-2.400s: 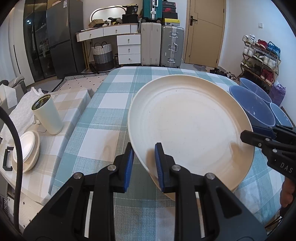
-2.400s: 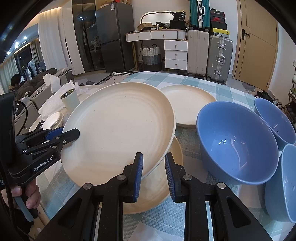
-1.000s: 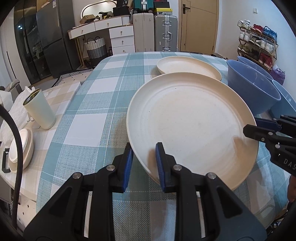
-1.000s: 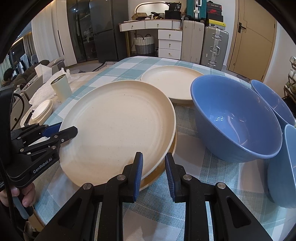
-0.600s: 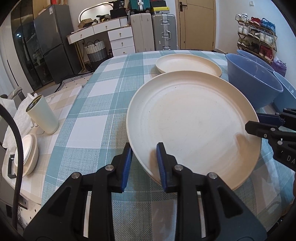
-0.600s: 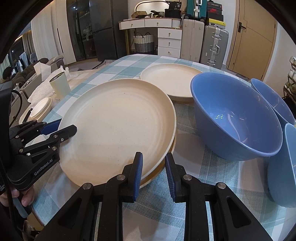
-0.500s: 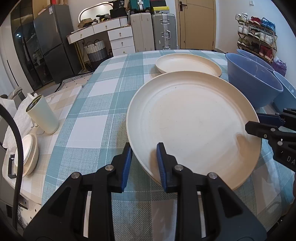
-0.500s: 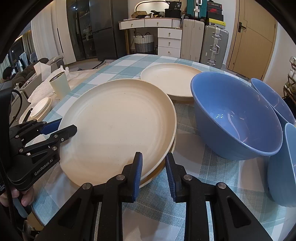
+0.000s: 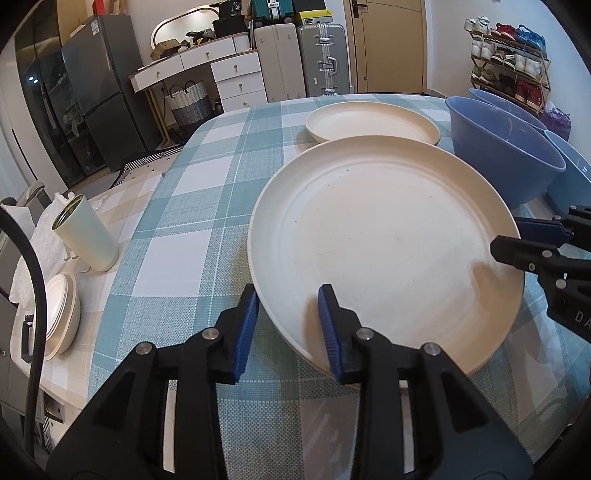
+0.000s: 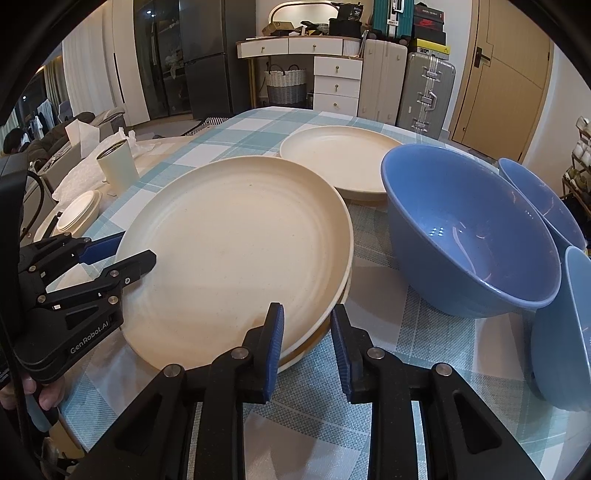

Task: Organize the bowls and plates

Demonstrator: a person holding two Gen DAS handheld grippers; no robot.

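The top cream plate (image 10: 236, 254) lies on a second plate (image 10: 334, 308) on the checked worktop (image 9: 177, 236). Left hand-held gripper (image 9: 287, 325) and right hand-held gripper (image 10: 307, 339) straddle its rim, both released. Blue bowl (image 10: 461, 229) stands beside.

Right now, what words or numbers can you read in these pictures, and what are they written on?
"GenRobot.AI" on the black left gripper.
"DA", cut off by the picture's edge, on the right gripper.
"38" or "36", too blurred to be sure, on a black box on the white dresser.
The sticker on the fridge is too small to read.
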